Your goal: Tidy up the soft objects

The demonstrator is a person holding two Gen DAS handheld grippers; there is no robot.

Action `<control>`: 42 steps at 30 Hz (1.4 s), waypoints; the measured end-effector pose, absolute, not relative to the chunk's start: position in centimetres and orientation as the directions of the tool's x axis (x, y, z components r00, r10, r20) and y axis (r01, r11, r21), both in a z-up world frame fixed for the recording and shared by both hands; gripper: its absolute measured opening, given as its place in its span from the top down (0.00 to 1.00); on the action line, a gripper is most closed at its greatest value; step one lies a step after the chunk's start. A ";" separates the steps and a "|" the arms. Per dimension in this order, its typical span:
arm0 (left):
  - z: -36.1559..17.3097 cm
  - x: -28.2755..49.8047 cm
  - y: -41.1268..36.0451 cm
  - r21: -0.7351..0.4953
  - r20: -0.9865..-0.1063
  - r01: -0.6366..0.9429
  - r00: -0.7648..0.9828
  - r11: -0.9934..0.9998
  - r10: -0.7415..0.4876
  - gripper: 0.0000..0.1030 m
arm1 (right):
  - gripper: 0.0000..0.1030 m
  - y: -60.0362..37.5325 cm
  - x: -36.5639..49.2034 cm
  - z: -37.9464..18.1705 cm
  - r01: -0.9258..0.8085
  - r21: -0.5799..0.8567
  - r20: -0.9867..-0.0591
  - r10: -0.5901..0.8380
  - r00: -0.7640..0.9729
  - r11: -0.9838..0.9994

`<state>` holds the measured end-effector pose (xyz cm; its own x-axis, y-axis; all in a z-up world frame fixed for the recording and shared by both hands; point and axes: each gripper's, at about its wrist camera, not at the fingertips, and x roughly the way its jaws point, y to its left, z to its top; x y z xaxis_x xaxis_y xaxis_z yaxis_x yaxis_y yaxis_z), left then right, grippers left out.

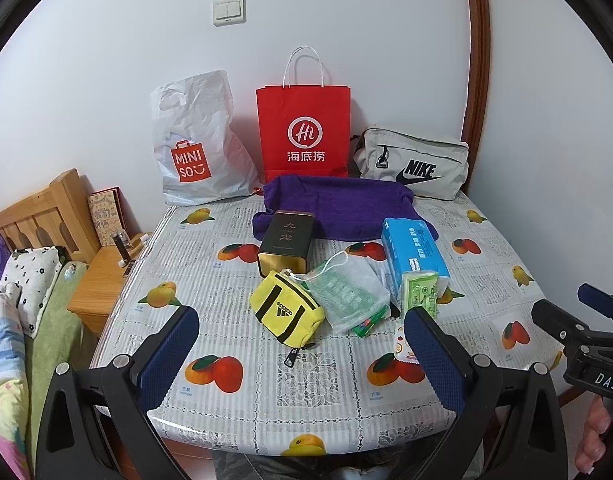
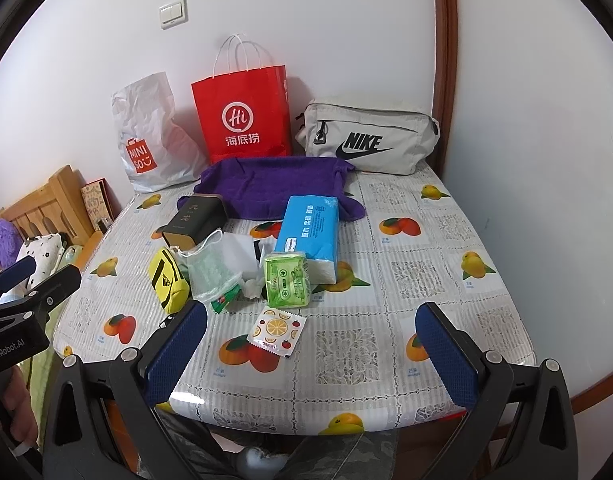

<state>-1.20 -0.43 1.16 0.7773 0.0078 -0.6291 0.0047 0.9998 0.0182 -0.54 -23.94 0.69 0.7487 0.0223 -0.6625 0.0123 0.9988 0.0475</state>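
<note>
A purple towel [image 1: 338, 208] [image 2: 274, 188] lies at the back of the table. In front of it lie a blue tissue pack [image 1: 414, 252] [image 2: 310, 228], a green tissue packet [image 1: 420, 292] [image 2: 286, 280], a mesh pouch [image 1: 346, 292] [image 2: 212, 272], a yellow adidas pouch [image 1: 286, 312] [image 2: 168, 280] and a dark tin [image 1: 286, 240] [image 2: 194, 220]. A small fruit-print sachet [image 2: 276, 330] lies nearest. My left gripper [image 1: 302, 356] is open and empty above the front edge. My right gripper [image 2: 310, 356] is open and empty too.
A white Miniso bag [image 1: 194, 144] [image 2: 150, 136], a red paper bag [image 1: 304, 128] [image 2: 242, 116] and a grey Nike bag [image 1: 414, 164] [image 2: 366, 136] stand against the wall. The fruit-print tablecloth [image 1: 210, 264] [image 2: 426, 264] covers the table. A wooden bedside stand [image 1: 102, 272] and bed are left.
</note>
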 end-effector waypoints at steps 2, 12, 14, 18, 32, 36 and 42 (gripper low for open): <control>1.1 -1.2 -0.4 0.013 -0.628 0.004 0.778 1.000 0.005 0.00 | 0.00 -24.0 -0.6 0.8 0.012 0.049 -0.660 0.023 0.751 0.999; 1.2 -1.2 -0.3 0.016 -0.626 0.003 0.780 1.000 0.007 0.00 | 0.00 -24.0 -0.8 1.1 0.005 0.048 -0.657 0.028 0.753 0.999; 1.1 -1.2 -0.4 0.017 -0.627 0.002 0.779 1.000 0.009 0.00 | 0.00 -24.0 -0.7 1.1 0.005 0.047 -0.659 0.027 0.752 0.999; 1.1 -1.3 -0.3 0.016 -0.624 0.004 0.781 1.000 0.007 0.00 | 0.00 -23.9 -0.7 1.2 0.005 0.048 -0.659 0.028 0.752 0.999; 1.5 -1.2 0.1 0.012 -0.623 0.007 0.783 1.000 0.002 0.00 | 0.00 -23.8 -0.6 1.2 -0.003 0.053 -0.655 0.038 0.754 0.999; 1.4 -0.9 0.0 0.009 -0.627 0.017 0.779 1.000 -0.007 0.00 | 0.00 -23.6 -0.2 1.0 -0.007 0.065 -0.656 0.048 0.753 0.998; 0.8 -0.2 -0.3 0.011 -0.630 0.034 0.776 0.999 -0.019 0.00 | 0.00 -23.8 0.7 0.6 -0.019 0.103 -0.654 0.082 0.752 0.994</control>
